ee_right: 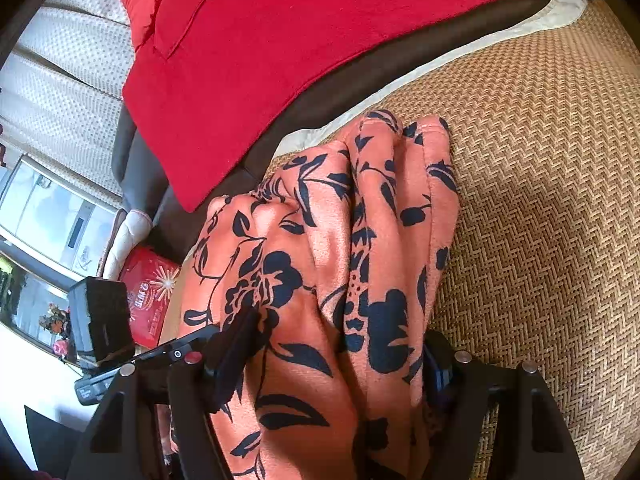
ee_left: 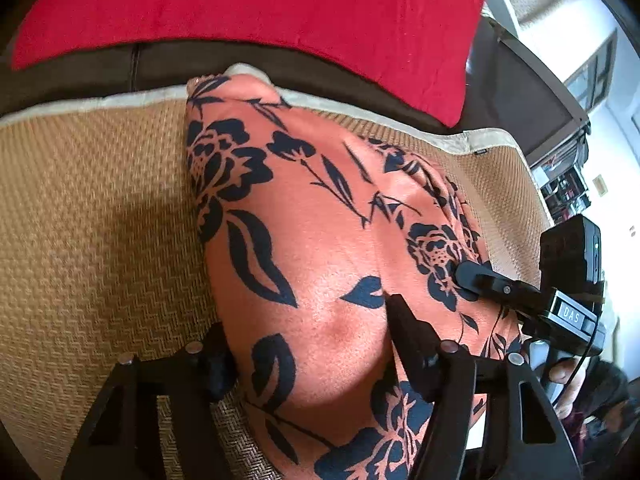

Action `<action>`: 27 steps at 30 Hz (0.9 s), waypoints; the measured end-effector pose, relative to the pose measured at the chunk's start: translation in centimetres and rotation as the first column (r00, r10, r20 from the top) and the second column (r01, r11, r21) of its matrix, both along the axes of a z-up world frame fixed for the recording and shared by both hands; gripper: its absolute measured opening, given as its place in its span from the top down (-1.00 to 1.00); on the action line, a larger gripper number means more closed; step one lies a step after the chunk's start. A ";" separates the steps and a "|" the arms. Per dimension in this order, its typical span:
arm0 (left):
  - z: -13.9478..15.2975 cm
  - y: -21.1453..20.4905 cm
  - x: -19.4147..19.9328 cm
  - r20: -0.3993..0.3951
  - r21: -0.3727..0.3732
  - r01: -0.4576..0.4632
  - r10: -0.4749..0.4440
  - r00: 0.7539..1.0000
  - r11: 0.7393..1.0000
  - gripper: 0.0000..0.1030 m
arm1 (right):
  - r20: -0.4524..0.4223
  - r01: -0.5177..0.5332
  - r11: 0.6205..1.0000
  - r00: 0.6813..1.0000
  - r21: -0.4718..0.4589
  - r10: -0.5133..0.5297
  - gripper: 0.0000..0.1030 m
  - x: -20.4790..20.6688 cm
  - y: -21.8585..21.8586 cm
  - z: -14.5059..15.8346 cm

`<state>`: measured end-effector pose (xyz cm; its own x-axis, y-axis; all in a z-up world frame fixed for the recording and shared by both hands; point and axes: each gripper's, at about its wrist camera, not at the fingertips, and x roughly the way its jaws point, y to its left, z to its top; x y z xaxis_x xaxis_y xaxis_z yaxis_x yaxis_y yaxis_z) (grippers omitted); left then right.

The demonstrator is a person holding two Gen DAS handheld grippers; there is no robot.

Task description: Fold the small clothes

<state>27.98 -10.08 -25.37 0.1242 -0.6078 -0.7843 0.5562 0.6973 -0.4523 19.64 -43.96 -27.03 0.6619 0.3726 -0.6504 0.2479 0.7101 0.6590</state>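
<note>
The orange garment with a dark floral print (ee_left: 320,240) lies in a bunched, partly folded heap on the woven tan mat (ee_left: 100,220), its far end reaching the mat's pale cloth border (ee_left: 120,98). Behind the mat sits a red cushion (ee_left: 260,20) on a dark brown seat back (ee_left: 168,56).

Left gripper (ee_left: 304,340): both black fingers stand apart with a wide fold of the garment bulging between them. The left finger tip is buried at the fabric edge; whether the pads press the cloth cannot be determined.

Right gripper (ee_right: 340,360): seen from its own camera, the jaws straddle several stacked folds of the garment (ee_right: 340,240). The right finger (ee_right: 438,364) is mostly hidden behind the cloth, so contact cannot be determined. In the left wrist view, one of its fingers rests on the garment's right side.

The lower end of the garment is cut off by the frame edge in both views. A red printed box (ee_right: 150,292) beside the seat is partly covered; its lettering is illegible.
</note>
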 end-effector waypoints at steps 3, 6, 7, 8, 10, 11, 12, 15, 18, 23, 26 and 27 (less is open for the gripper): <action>0.3 -0.2 -0.1 0.029 0.015 -0.005 0.004 1.000 1.000 -0.29 | 0.003 -0.009 1.000 1.000 -0.007 0.009 -0.33 0.4 0.3 -0.1; 0.4 0.1 -0.2 0.040 0.018 -0.017 0.016 0.999 1.000 -0.28 | -0.003 -0.021 0.999 1.000 -0.041 0.021 -0.27 1.3 1.5 0.0; 0.5 0.3 -0.2 0.046 0.021 -0.020 0.019 0.999 1.000 -0.28 | -0.003 -0.022 0.999 1.000 -0.047 0.022 -0.26 1.6 1.9 0.0; 0.6 0.4 -0.3 0.052 0.023 -0.022 0.021 0.998 0.999 -0.28 | -0.003 -0.023 0.999 1.000 -0.047 0.023 -0.26 1.8 2.3 -0.1; 0.7 0.5 -0.4 0.057 0.025 -0.025 0.024 0.998 0.999 -0.28 | -0.003 -0.025 0.998 1.000 -0.051 0.024 -0.24 2.2 3.0 -0.2; 0.7 0.6 -0.5 0.061 0.027 -0.027 0.026 0.998 0.999 -0.28 | -0.001 -0.024 0.998 1.000 -0.053 0.024 -0.24 2.4 3.2 -0.2; 1.0 0.7 -0.9 0.065 0.029 -0.029 0.027 0.997 0.999 -0.28 | -0.001 -0.023 0.998 1.000 -0.054 0.023 -0.24 2.6 3.4 -0.2; 1.1 0.6 -0.9 0.075 0.034 -0.038 0.036 0.997 0.999 -0.28 | 0.002 -0.026 0.998 1.000 -0.060 0.026 -0.22 2.8 4.0 -0.4; 1.2 0.2 -1.9 0.083 0.036 -0.048 0.045 0.996 0.998 -0.28 | 0.009 -0.034 0.997 0.999 -0.072 0.034 -0.19 3.3 4.7 -0.2; 1.2 -0.1 -2.7 0.094 0.036 -0.067 0.064 0.994 0.997 -0.28 | 0.016 -0.047 0.996 0.999 -0.081 0.048 -0.16 4.0 5.8 -0.2; 1.3 0.0 -3.3 0.102 0.039 -0.078 0.074 0.992 0.996 -0.27 | 0.018 -0.055 0.995 0.998 -0.080 0.057 -0.14 4.4 6.6 -0.2; 1.4 0.1 -3.5 0.103 0.039 -0.082 0.078 0.992 0.996 -0.28 | 0.019 -0.059 0.995 0.998 -0.079 0.061 -0.14 4.5 6.7 -0.2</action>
<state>24.49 -9.99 -23.97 0.2510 -0.5587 -0.7905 0.5394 0.7588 -0.3651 24.12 -37.26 -27.22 0.6541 0.3607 -0.6648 0.1896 0.7727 0.6058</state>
